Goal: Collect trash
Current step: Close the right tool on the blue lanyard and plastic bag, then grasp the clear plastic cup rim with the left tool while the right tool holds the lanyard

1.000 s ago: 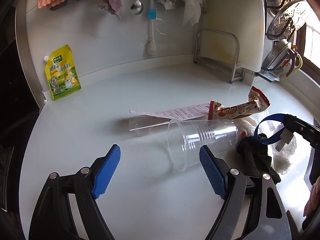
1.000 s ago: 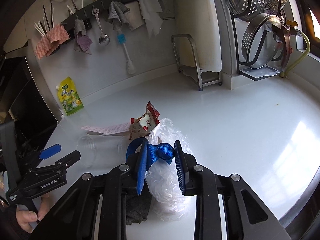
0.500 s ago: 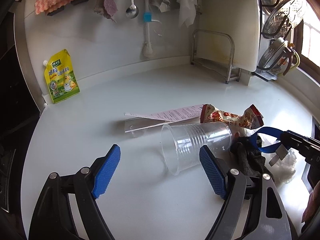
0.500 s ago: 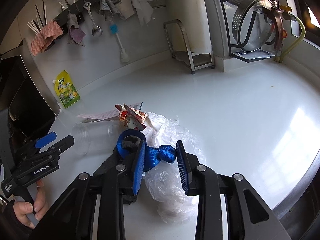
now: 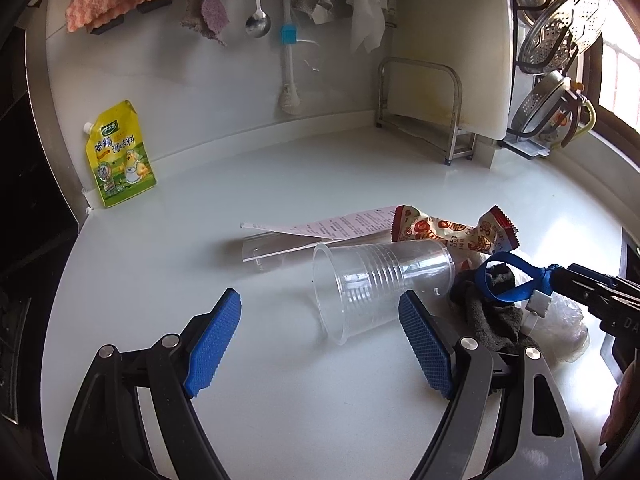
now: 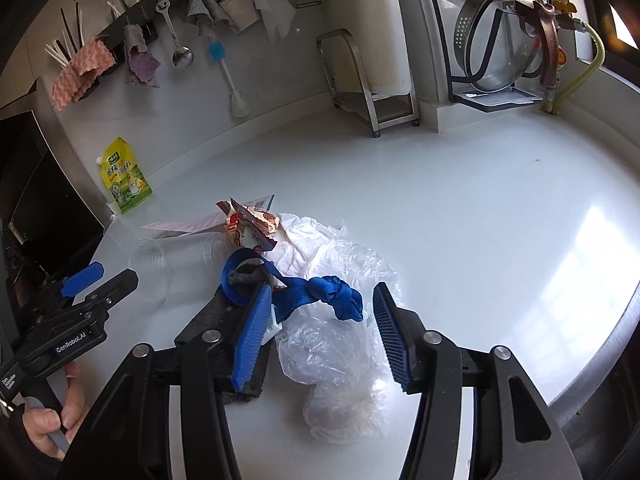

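Right of trash pile, bare counter

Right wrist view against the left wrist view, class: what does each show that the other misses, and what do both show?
Only the right wrist view shows the person's hand gripping the left claw, plus the blue knot lying loose between the right claw's parted pads, which have just been opening.

Only the left wrist view shows the clear cup's open mouth and the clear plastic strip under the receipt.

Both show the snack wrapper, blue strap, dark rag, plastic bag and yellow pouch.
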### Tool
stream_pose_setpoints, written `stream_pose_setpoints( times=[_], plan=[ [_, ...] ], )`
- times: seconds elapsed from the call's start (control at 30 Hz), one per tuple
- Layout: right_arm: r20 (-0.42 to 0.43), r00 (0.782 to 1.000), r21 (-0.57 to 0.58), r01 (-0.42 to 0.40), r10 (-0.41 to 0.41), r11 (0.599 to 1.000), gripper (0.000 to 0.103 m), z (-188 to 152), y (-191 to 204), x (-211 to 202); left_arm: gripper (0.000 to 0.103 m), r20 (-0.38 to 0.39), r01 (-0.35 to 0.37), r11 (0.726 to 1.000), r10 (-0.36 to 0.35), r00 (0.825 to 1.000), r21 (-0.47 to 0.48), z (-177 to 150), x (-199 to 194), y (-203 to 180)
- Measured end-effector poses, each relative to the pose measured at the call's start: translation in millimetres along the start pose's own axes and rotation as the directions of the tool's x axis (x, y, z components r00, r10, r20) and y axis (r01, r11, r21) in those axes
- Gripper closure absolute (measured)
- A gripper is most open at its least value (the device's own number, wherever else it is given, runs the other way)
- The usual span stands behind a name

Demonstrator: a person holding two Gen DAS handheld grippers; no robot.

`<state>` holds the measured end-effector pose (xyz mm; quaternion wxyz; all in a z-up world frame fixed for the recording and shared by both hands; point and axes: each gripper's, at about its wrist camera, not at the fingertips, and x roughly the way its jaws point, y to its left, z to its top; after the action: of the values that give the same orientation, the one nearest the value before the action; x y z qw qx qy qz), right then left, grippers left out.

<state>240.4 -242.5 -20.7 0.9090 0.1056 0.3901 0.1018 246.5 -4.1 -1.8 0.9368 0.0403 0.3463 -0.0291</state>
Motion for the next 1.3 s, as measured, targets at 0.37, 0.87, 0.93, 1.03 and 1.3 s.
stream_pose_setpoints(
  times=[0.37,0.87,0.93,1.03,1.3],
  plan=[
    [0.059,0.998,-0.012,-0.015,0.015,1.0,0.086,2,4,-11,0.023,0.0,-0.003,1.0,0.003,1.0,-0.013,-2,-2,3],
    [0.163,0.982,0.043,-0.105,0.097,0.994,0.087,9,-6,-41,0.023,-0.033,0.018,0.998,-0.019,0.999,-0.055,1,13,14],
    [0.153,0.984,0.039,-0.098,0.091,0.994,0.087,9,-5,-39,0.023,-0.045,0.026,0.998,-0.029,0.999,-0.056,2,18,14],
    [0.145,0.985,0.034,-0.096,0.091,0.995,0.087,8,-5,-37,0.022,-0.053,0.053,0.997,-0.056,0.997,-0.063,3,23,14],
    [0.135,0.986,0.027,-0.1,0.096,0.995,0.087,8,-3,-35,0.021,-0.07,0.096,0.991,-0.102,0.992,-0.093,10,39,14]
  ],
)
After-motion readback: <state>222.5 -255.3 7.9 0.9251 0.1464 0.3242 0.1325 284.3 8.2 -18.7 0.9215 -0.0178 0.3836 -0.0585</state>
